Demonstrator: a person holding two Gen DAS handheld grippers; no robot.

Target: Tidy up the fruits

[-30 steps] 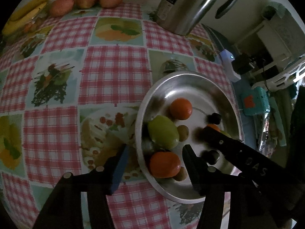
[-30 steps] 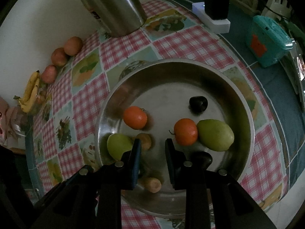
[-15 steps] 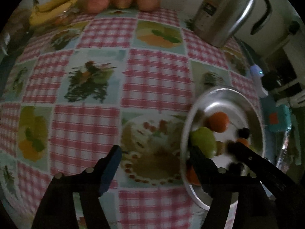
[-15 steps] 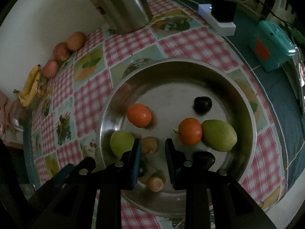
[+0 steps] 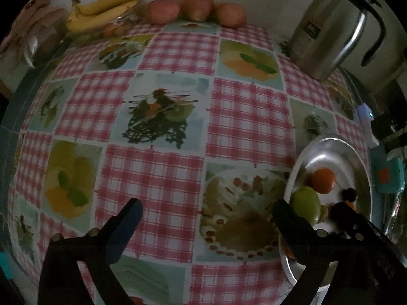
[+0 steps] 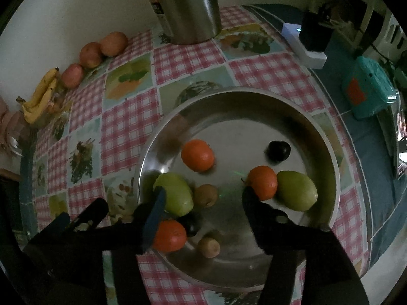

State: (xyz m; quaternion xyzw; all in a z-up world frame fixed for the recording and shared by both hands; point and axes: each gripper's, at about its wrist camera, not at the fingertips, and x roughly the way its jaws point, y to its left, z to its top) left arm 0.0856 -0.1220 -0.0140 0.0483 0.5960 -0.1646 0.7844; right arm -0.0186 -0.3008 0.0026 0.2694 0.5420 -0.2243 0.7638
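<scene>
Steel basin (image 6: 328, 152) holds the fruit: tangerines (image 6: 197, 155), green mangoes (image 6: 296, 190), dark plums (image 6: 277, 150). Right tool (image 6: 203, 195) has just been opened, nothing clamped; left tool (image 5: 207, 216) w/ jaws wide apart over the table (image 5: 152, 178), empty. Round fruit could be nudged & rolled away if the jaws are lowered off-centre.

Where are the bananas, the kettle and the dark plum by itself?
bananas (image 5: 106, 10), left wrist view, middle of the bunch
kettle (image 6: 188, 7), right wrist view, steel body
dark plum (image 6: 277, 151), right wrist view, its centre
</scene>
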